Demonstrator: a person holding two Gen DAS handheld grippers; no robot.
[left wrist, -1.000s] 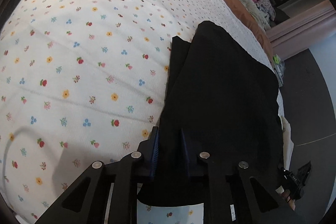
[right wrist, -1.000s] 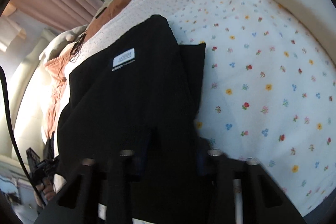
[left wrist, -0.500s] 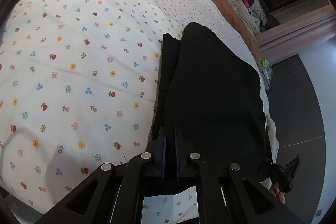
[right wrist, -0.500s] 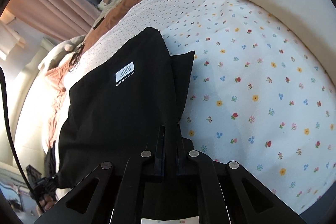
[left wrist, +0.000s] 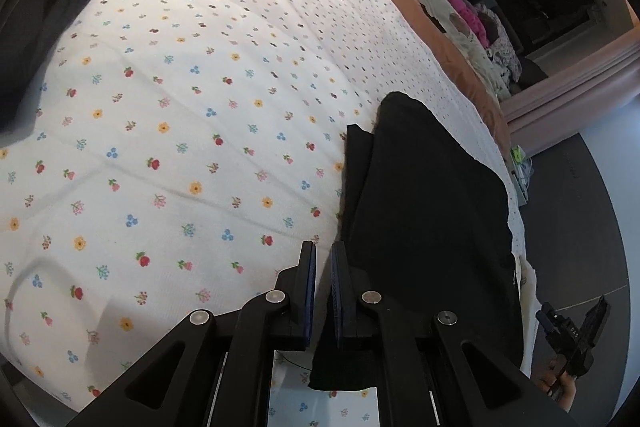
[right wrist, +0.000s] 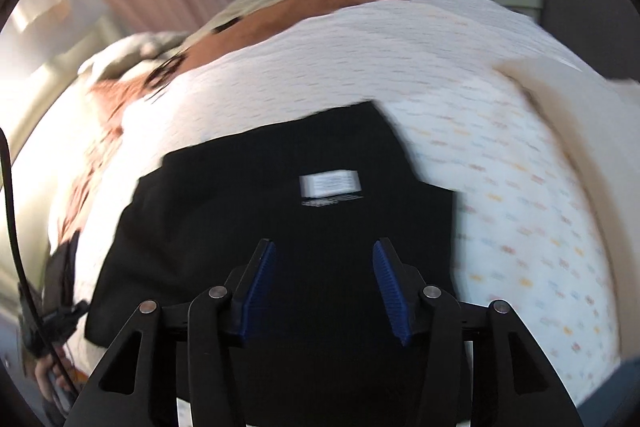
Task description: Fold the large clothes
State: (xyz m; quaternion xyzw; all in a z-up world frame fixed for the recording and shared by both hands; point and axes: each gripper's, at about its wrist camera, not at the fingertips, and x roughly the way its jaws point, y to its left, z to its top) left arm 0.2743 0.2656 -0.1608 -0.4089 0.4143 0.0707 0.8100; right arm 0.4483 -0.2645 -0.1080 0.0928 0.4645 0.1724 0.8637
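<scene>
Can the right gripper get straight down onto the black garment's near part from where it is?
Probably yes. The right gripper hangs over the black garment, its jaws opening with nothing gripped between them, and nothing lies between the jaws and the cloth on the floral sheet.

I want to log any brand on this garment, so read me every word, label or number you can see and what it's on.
White label on the black garment: printed lines, too blurred to read.
Small print just under that label: also unreadable.
Marking on the black device at the left view's right edge: too small to read.
Nothing else carries text.
</scene>
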